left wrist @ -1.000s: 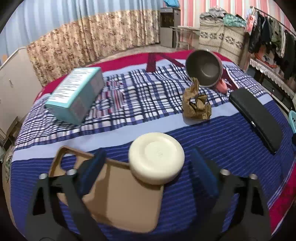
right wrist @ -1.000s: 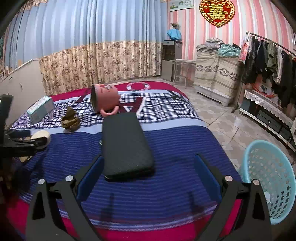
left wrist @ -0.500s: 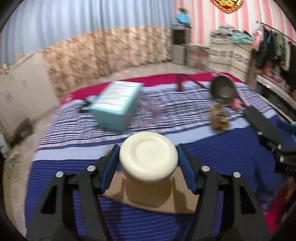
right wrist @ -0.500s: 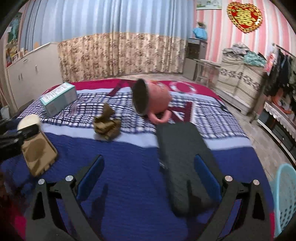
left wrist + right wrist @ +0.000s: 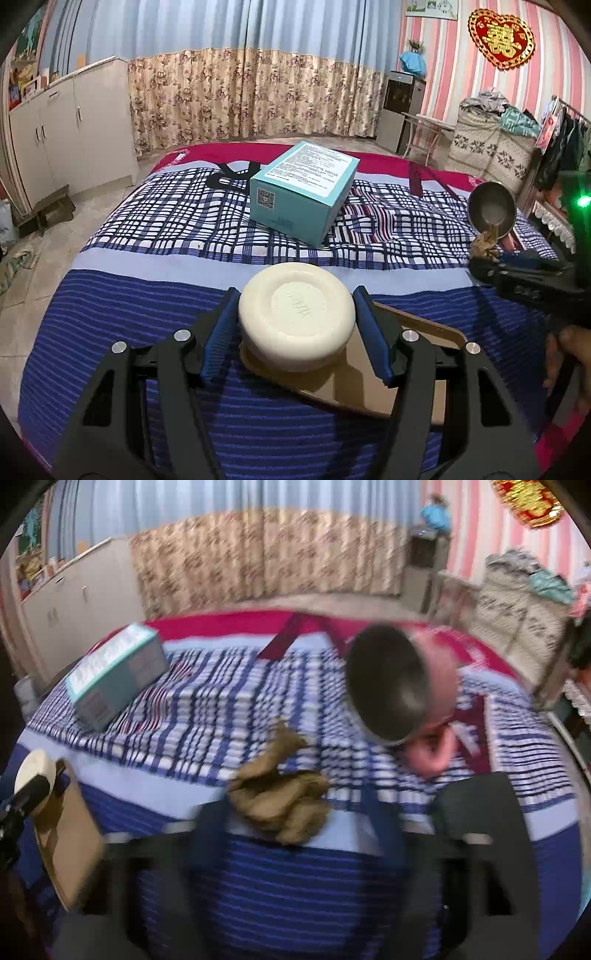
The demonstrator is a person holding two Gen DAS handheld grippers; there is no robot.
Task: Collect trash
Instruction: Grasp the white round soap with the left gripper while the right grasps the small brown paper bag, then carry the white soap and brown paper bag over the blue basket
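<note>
My left gripper (image 5: pixel 295 325) is shut on a cream round container (image 5: pixel 295 321), which rests on a brown card sheet (image 5: pixel 388 373) on the bed. My right gripper (image 5: pixel 295 812) is blurred; its fingers stand either side of a crumpled brown paper bag (image 5: pixel 284 801) and look partly closed, but contact is unclear. The bag also shows at the right edge of the left wrist view (image 5: pixel 485 245). The cream container and card show at the left of the right wrist view (image 5: pixel 33 775).
A teal box (image 5: pixel 304 186) lies on the checked blanket (image 5: pixel 177 221). A pink mug lies on its side (image 5: pixel 402 686), also in the left wrist view (image 5: pixel 493 210). A black flat case (image 5: pixel 476 812) lies to the right of the bag. Cupboards stand left, laundry right.
My left gripper has closed on the cream container and swung left. My right gripper has moved left from the black case to the crumpled bag, its fingers drawing closer together.
</note>
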